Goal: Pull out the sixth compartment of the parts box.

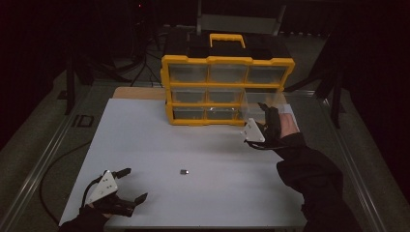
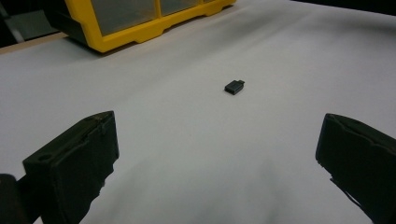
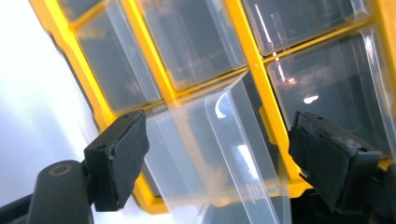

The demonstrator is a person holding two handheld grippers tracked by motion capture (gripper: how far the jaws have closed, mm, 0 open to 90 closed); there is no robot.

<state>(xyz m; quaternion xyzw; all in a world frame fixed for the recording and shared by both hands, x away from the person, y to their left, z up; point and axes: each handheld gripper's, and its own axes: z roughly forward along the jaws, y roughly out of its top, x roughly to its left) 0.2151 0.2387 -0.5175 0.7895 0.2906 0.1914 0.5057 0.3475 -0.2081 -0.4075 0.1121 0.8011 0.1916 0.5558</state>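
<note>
Clear drawer (image 3: pixel 219 154) is being pulled out at the yellow organizer's (image 1: pixel 227 89) lower right, between the right gripper's (image 3: pixel 217 154) spread jaws; left gripper (image 1: pixel 129 186), spread, is being held near the worktop's (image 1: pixel 145 140) front-left corner

Organizer (image 1: pixel 227 61): standing at the table's (image 1: pixel 145 145) far edge, one clear drawer (image 3: pixel 219 154) sticking out.
Adapter (image 2: pixel 234 86): lying mid-table, alone.

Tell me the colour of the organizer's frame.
Yellow. The organizer's frame surrounds clear drawers, and it shows best in the high view.
</note>
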